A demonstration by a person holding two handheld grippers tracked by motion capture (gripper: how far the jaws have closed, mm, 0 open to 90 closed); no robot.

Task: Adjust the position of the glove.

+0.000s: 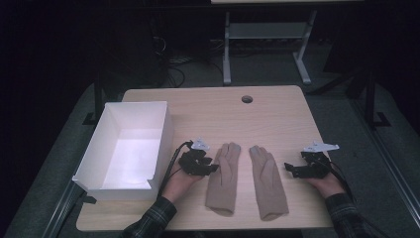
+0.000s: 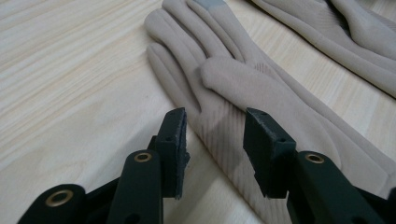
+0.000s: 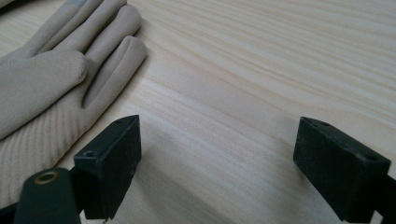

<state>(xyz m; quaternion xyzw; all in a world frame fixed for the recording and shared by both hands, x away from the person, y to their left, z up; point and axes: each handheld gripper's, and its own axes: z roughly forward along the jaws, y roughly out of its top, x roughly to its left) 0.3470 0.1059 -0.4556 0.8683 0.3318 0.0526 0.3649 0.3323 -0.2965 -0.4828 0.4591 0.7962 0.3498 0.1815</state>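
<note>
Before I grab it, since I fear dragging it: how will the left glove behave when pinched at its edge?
The left glove looks like thin knit lying flat, so it will probably droop limply. It seems light, and may slide on the smooth table if pushed.

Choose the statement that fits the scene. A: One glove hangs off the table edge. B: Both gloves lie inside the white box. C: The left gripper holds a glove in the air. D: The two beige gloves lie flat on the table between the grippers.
D: the left glove and right glove lie flat on the table, between the left gripper and right gripper; the white box holds neither.
</note>
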